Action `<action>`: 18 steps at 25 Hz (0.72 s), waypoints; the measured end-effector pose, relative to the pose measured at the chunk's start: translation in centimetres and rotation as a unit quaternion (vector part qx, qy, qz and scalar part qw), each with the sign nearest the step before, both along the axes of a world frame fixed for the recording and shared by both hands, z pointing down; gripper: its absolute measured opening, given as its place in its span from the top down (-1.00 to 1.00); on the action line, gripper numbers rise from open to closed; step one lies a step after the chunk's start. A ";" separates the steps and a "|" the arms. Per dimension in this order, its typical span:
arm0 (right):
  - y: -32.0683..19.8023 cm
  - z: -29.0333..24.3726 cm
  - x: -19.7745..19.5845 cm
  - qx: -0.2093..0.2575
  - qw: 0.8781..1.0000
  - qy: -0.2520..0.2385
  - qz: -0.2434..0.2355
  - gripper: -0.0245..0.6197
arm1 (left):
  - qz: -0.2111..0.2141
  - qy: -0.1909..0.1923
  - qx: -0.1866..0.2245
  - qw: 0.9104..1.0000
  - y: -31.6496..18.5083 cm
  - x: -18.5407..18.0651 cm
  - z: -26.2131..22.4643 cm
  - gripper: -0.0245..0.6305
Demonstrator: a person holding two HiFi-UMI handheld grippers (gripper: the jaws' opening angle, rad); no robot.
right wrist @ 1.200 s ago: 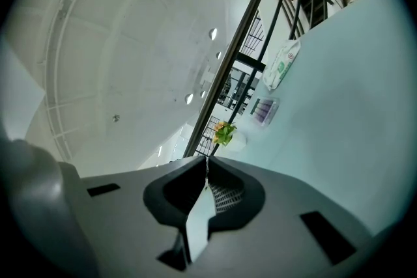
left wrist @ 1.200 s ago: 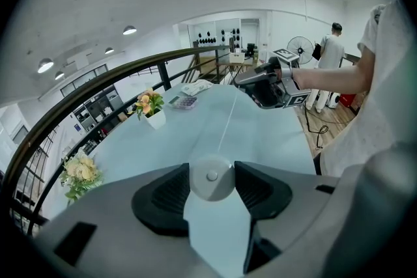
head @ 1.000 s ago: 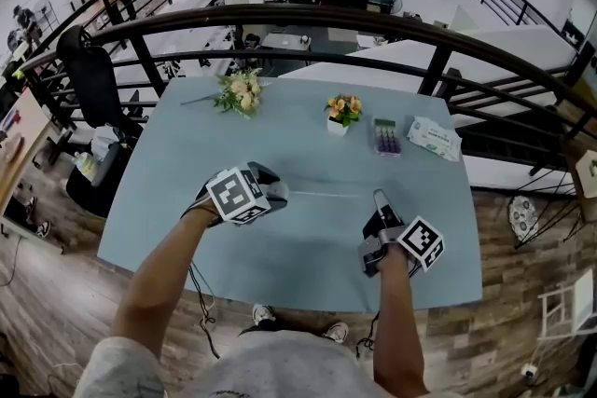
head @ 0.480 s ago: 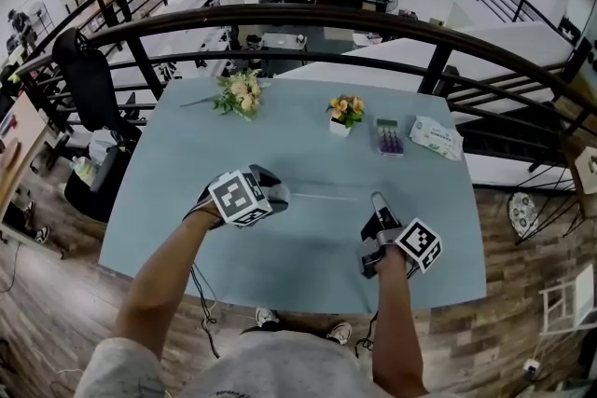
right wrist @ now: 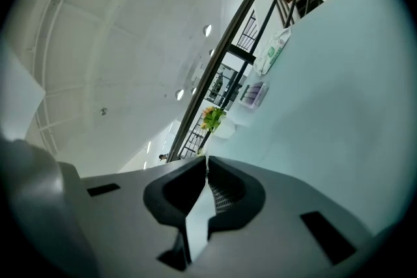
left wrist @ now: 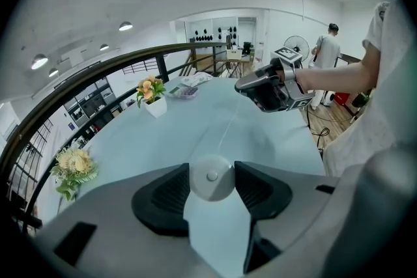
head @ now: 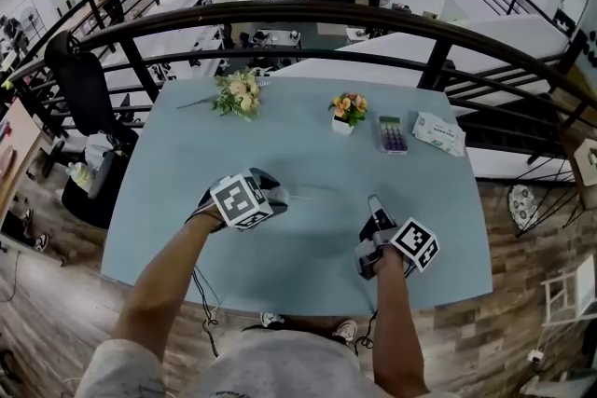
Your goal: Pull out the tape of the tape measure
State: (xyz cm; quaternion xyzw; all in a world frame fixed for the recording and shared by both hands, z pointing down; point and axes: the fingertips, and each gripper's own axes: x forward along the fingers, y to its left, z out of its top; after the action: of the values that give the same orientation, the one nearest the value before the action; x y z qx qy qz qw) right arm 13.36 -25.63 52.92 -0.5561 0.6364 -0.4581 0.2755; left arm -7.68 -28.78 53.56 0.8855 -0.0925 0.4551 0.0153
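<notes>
The tape measure (left wrist: 212, 177) is a small round white case, smooth and a little shiny, with a tiny button in the middle of its face. It sits just above the table, between the jaws of the left gripper (head: 269, 194). The two black pads (left wrist: 171, 195) have a ribbed rubber surface, and they press on the case from both sides, so the jaws stand fairly wide but are closed on it. From the case a very thin pale tape (left wrist: 228, 130) runs flat over the table toward the right gripper (head: 376, 205). The jaws of that gripper are brought together with almost no gap. A pale sliver shows at their tips, so they seem to pinch the end of the tape, but the line is too fine there to be sure. The table (head: 308, 144) is pale blue-grey, smooth and matte. At its far side, well apart from both grippers, there are a bunch of cream flowers (head: 238, 93) lying down, a small white pot with orange flowers (head: 347, 112), a small flat purple item (head: 392, 137) and a soft white packet (head: 438, 133). Behind the table curves a dark metal railing (head: 280, 11). Nothing lies on the table between the two grippers except the tape.
</notes>
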 end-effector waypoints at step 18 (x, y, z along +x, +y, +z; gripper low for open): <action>-0.9 3.3 -2.8 -0.059 0.992 0.107 -0.005 0.88 | 0.013 -0.002 -0.019 1.000 -1.6 -1.6 4.0 0.26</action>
State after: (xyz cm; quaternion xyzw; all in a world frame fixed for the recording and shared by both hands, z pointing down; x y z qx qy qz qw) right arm 10.60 -26.56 56.26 -0.6142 0.6369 -0.4338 0.1701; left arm -9.31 -30.42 57.59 0.8851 -0.0720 0.4590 0.0261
